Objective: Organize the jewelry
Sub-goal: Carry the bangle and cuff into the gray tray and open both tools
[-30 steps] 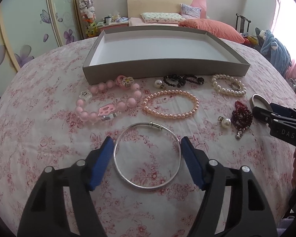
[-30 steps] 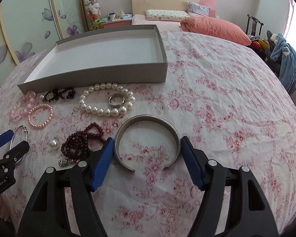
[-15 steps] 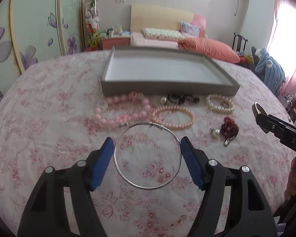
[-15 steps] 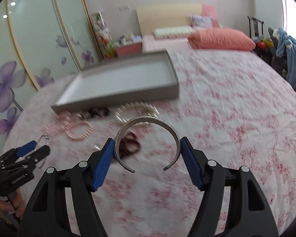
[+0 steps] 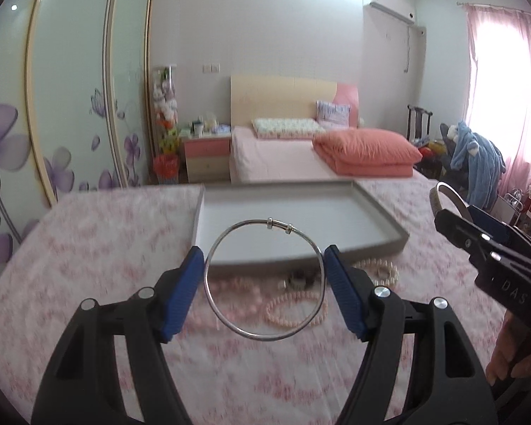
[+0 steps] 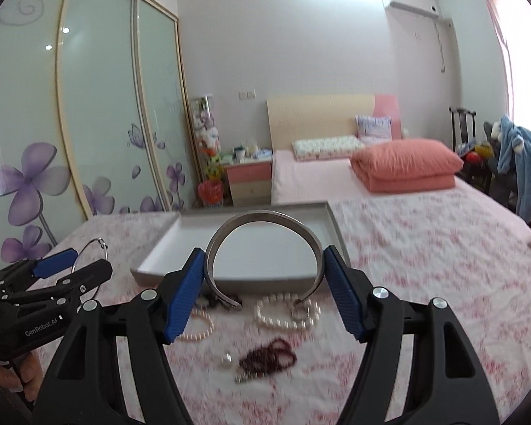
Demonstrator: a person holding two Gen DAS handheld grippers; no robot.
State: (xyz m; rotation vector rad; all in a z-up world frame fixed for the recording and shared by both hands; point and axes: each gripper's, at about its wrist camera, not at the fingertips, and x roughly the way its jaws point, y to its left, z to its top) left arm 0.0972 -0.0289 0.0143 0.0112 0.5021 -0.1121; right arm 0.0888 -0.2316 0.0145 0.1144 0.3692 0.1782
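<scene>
Floral-cloth counter [image 6: 424, 248] carries a shallow grey tray [image 5: 389, 225], white inside, nothing visible in it. Left gripper [image 5: 264, 274] up off the cloth, jaws clamped on the sides of a thin silver bangle [image 5: 265, 334], ring lined up in front of the tray. Right gripper [image 6: 265, 276] also raised, jaws clamped on an open metal cuff [image 6: 265, 217], gap facing the camera. On the cloth near the tray's front wall: white pearl bracelet [image 6: 286, 315], pink pearl bracelet [image 5: 293, 310], dark red bead string [image 6: 269, 354], loose pearl [image 6: 226, 358].
</scene>
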